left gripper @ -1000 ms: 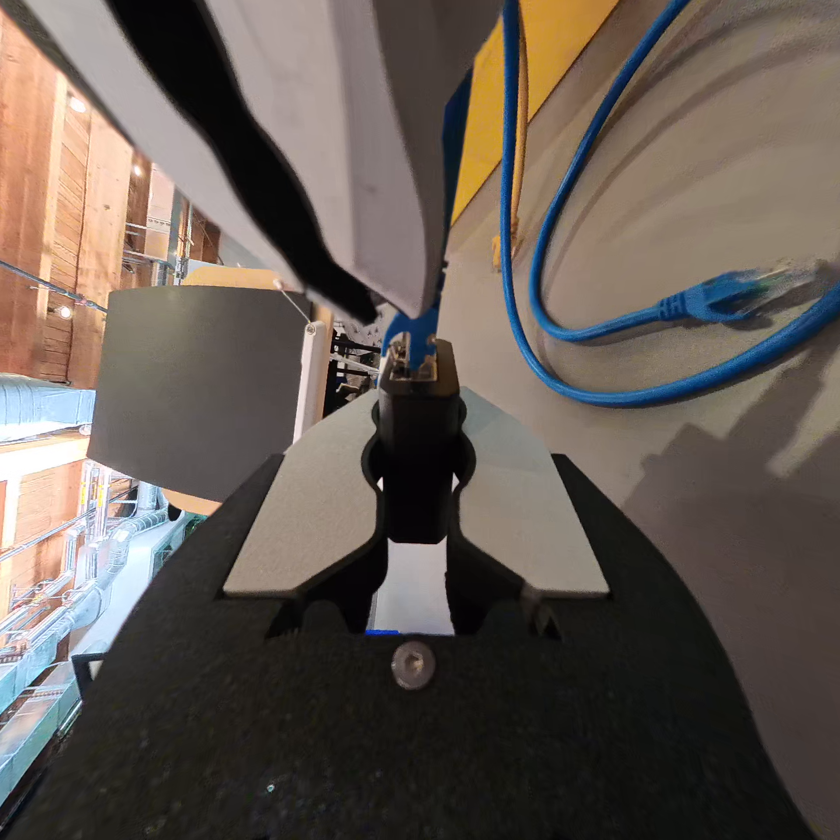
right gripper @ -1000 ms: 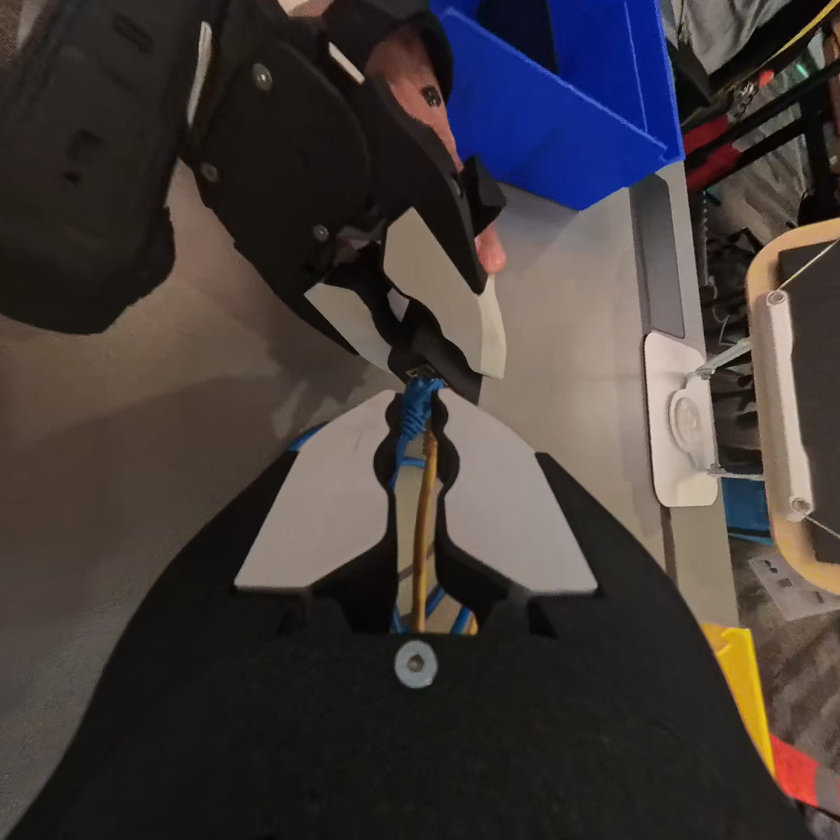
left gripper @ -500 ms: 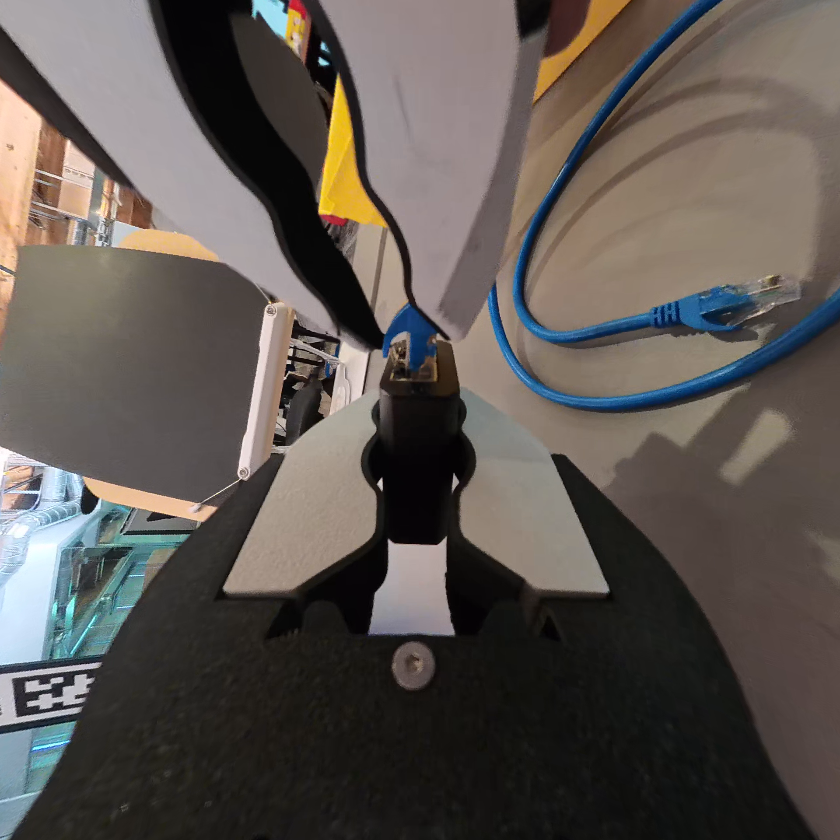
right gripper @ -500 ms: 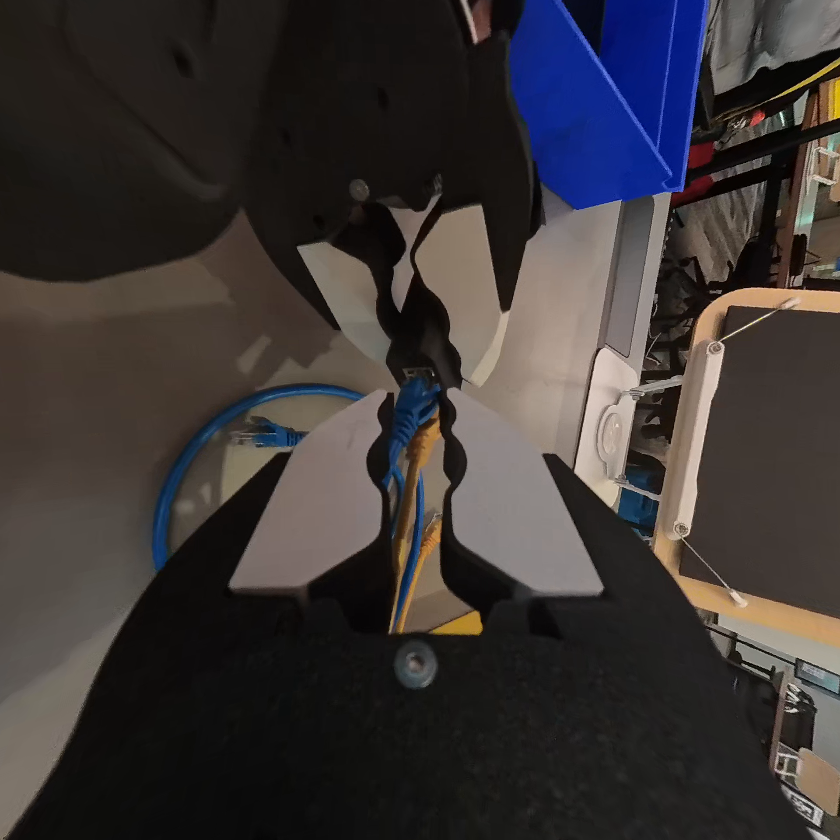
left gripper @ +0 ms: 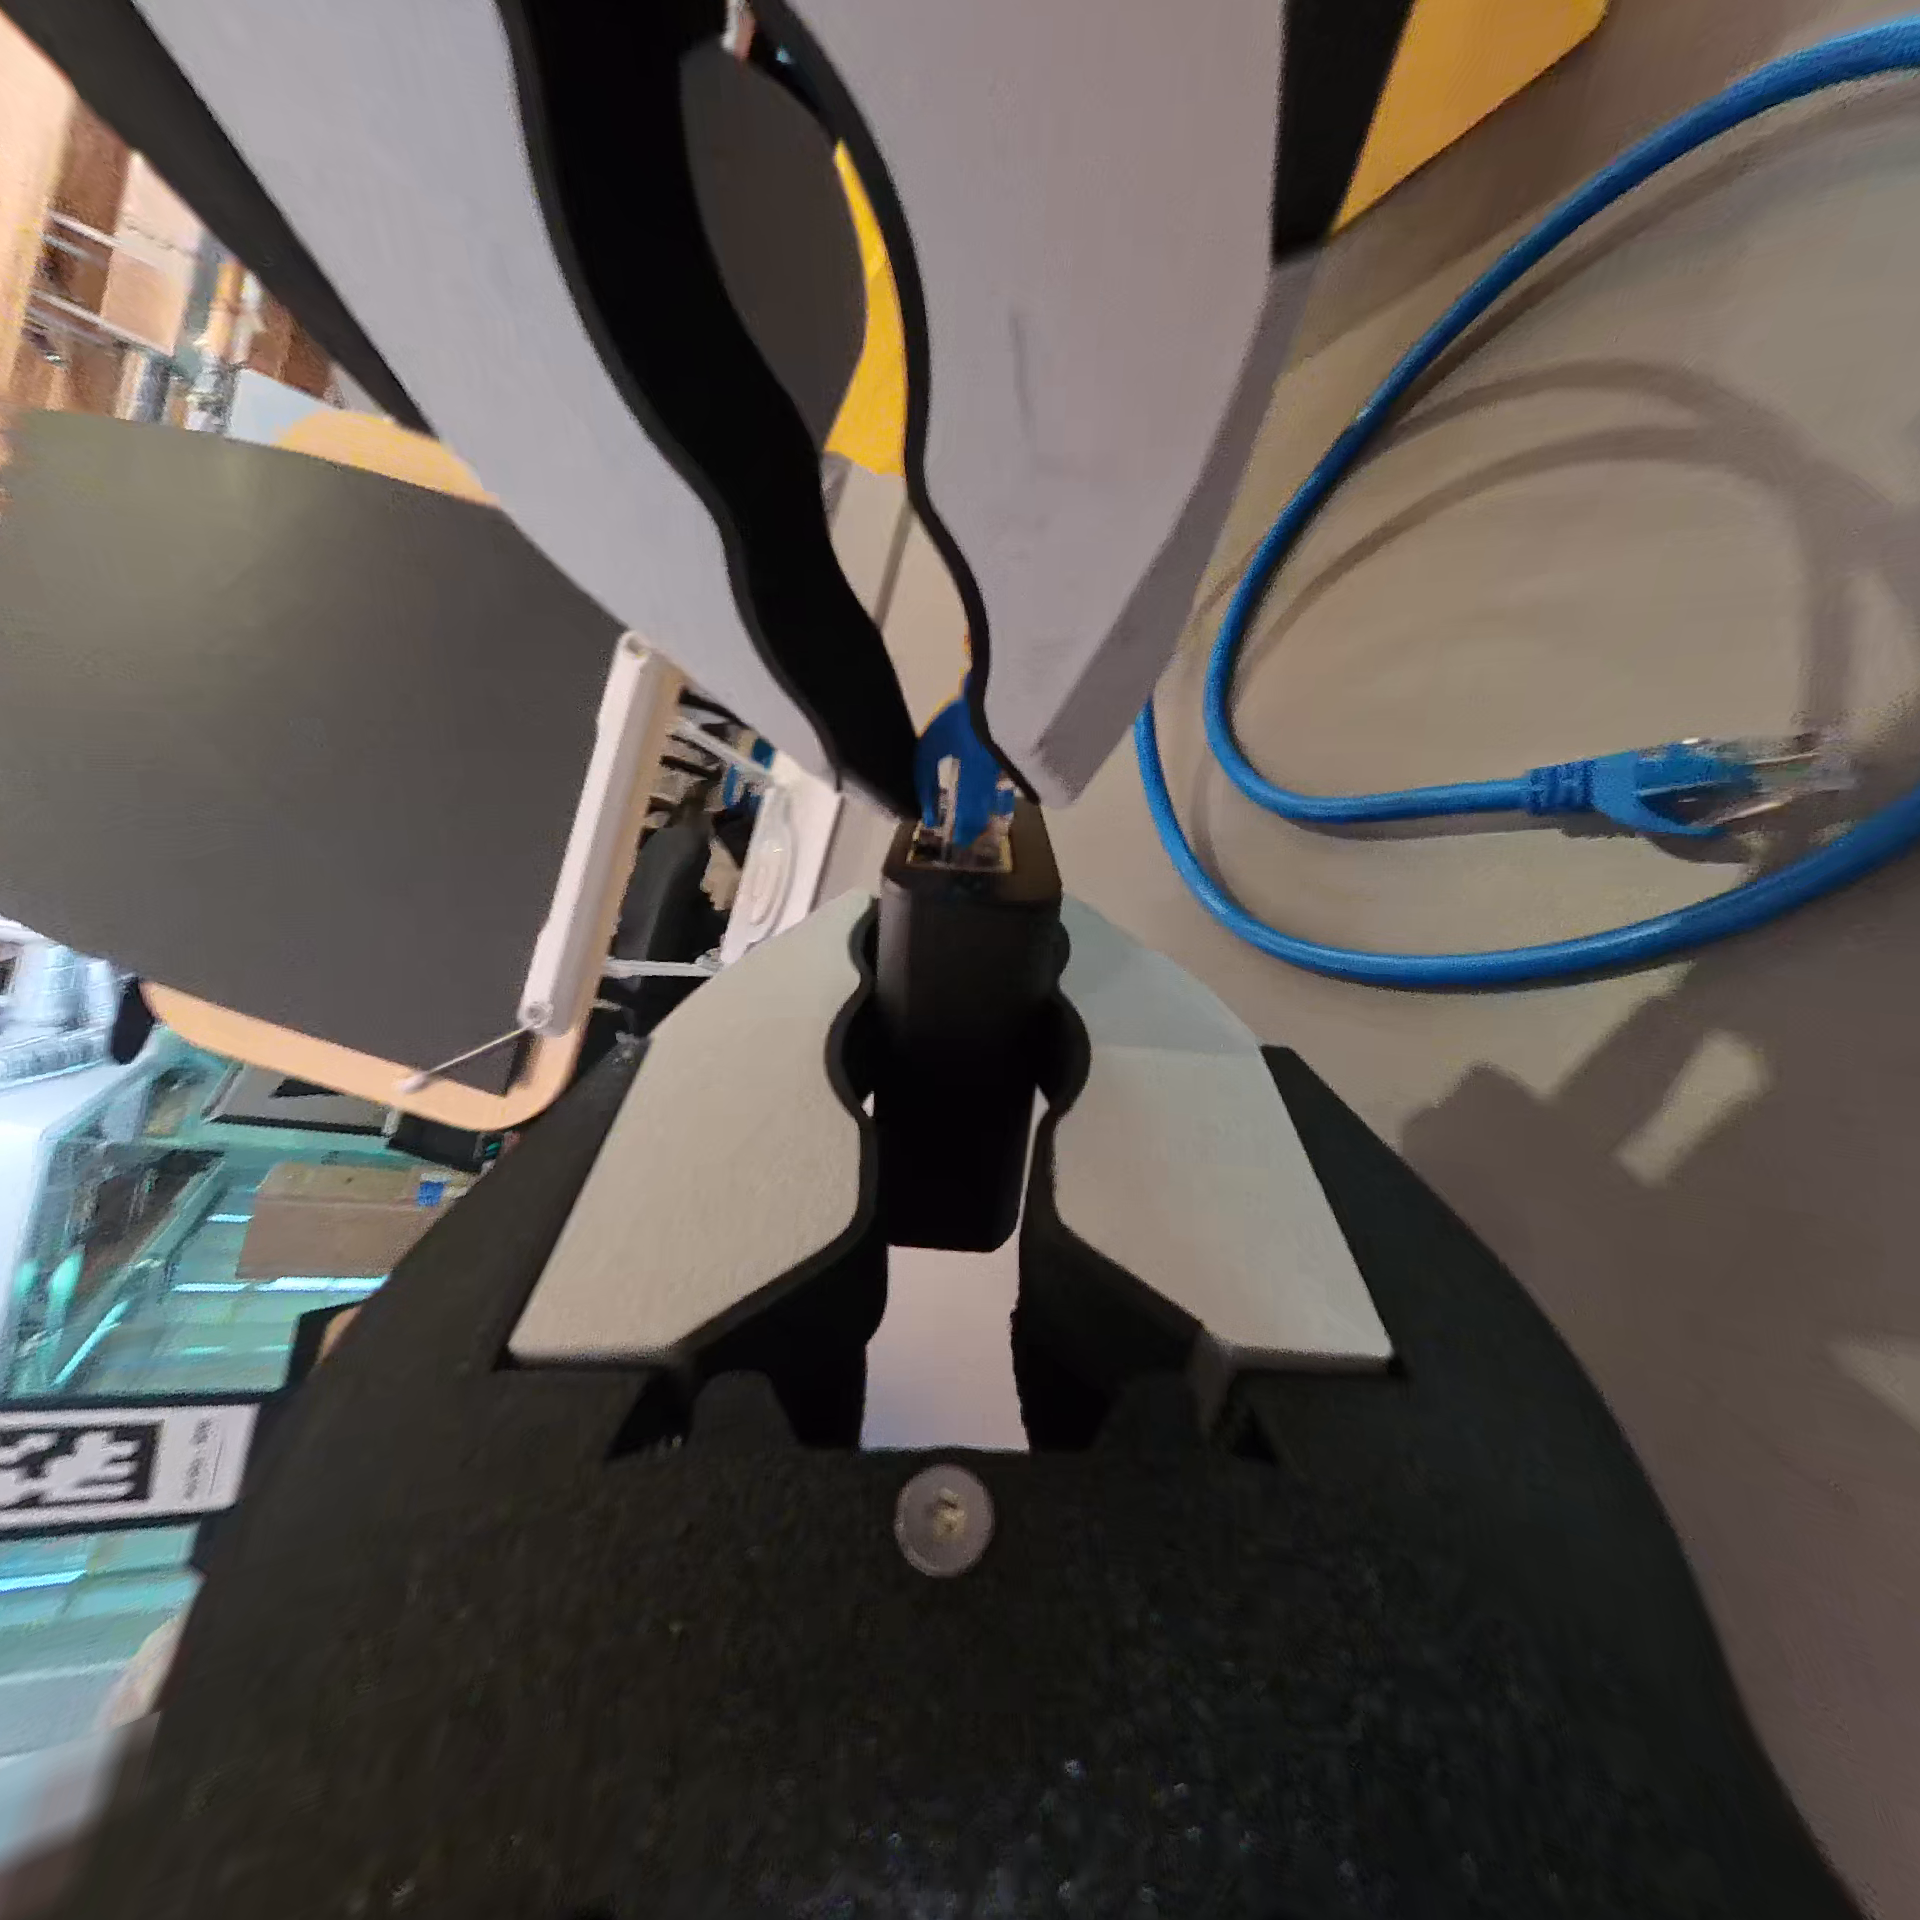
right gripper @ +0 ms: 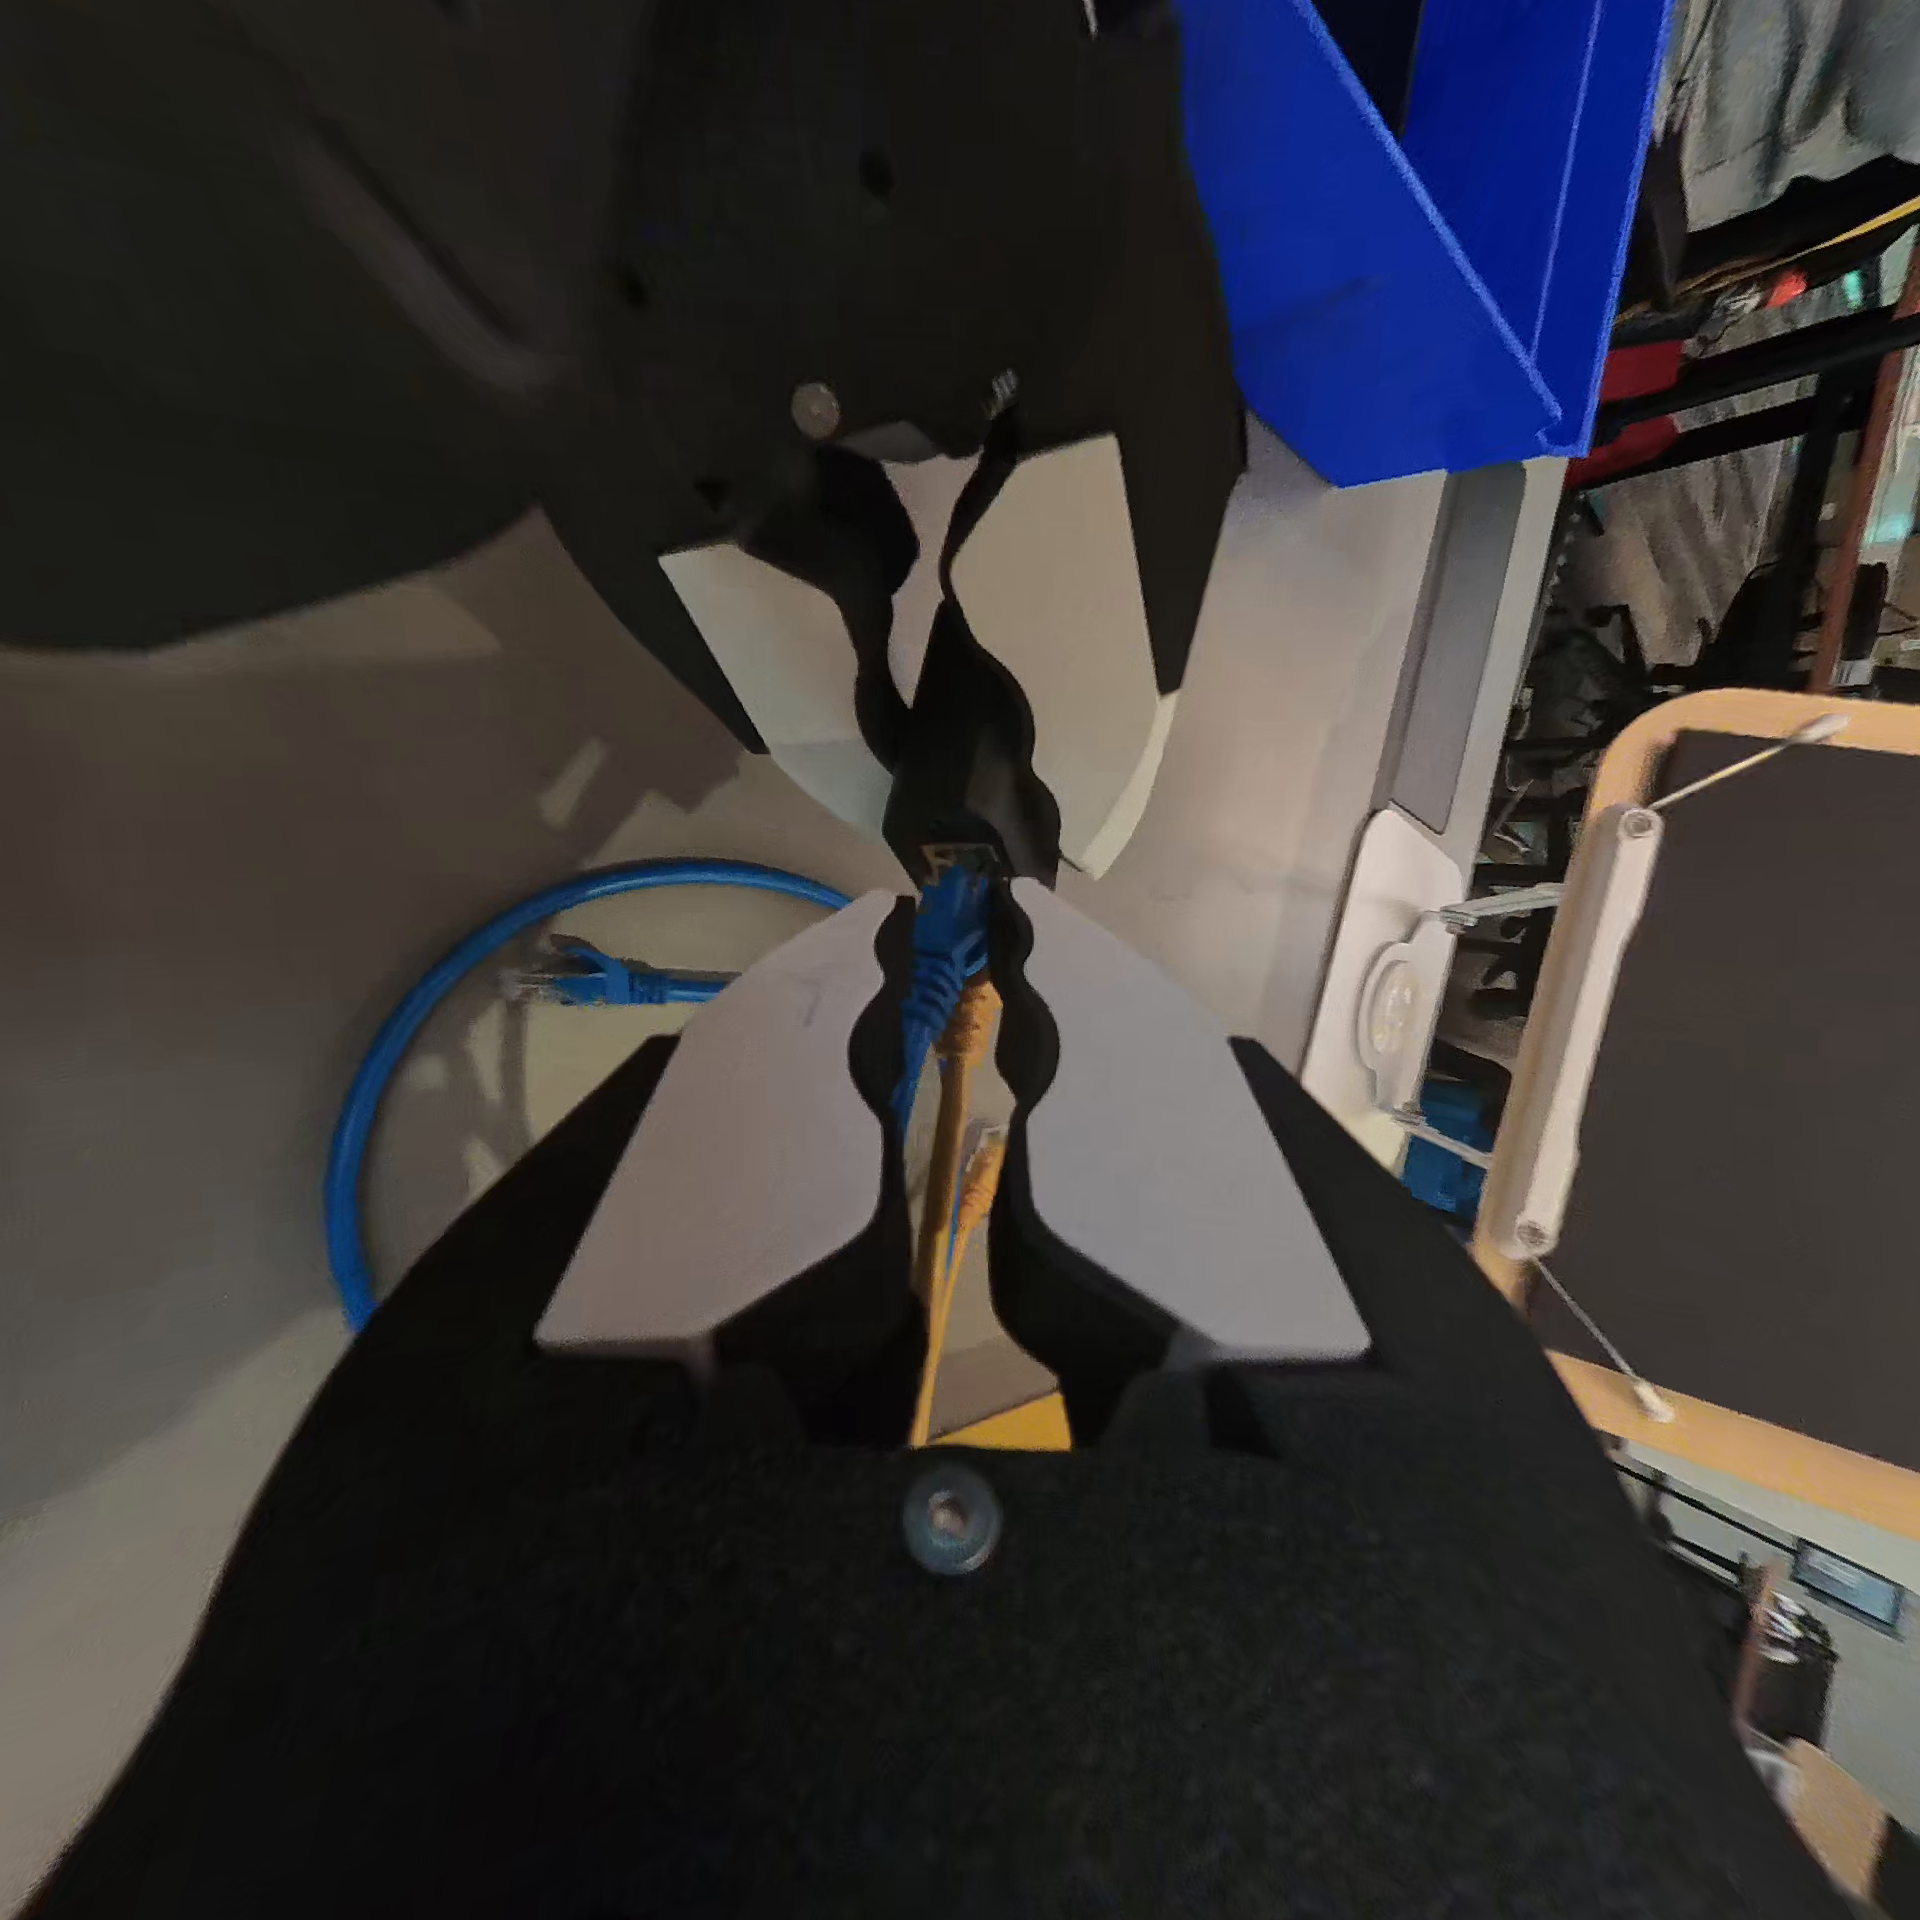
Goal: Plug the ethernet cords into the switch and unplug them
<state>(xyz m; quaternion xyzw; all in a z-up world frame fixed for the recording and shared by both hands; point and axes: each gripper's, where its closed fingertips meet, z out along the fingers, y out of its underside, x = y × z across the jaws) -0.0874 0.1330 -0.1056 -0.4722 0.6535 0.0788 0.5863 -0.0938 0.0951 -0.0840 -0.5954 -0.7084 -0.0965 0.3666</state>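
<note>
My left gripper (left gripper: 966, 935) is shut on a small black switch (left gripper: 961, 1070) and holds it above the grey table (left gripper: 1558, 520). My right gripper (right gripper: 951, 925) is shut on the blue ethernet plug (right gripper: 940, 956), which sits in the switch's port (left gripper: 961, 847). The two grippers face each other tip to tip. In the right wrist view the switch (right gripper: 966, 800) shows between the left gripper's fingers (right gripper: 810, 675). The blue cord's loop (left gripper: 1455, 961) and its free plug (left gripper: 1662, 784) lie on the table. A yellow cord (right gripper: 961, 1049) hangs behind the blue plug.
A blue bin (right gripper: 1403, 208) stands on the table behind the left gripper. A yellow bin (left gripper: 1455, 104) is behind the right gripper. A dark panel with a wooden rim (right gripper: 1766, 1039) stands past the table edge. A white round fitting (right gripper: 1382, 1008) sits at that edge. There is about 4 centimeters between the tips of the two grippers.
Both grippers have turned so that they face each other straight on. The blue plug has stayed at the switch's port. The blue cord loop has come into the right wrist view.
</note>
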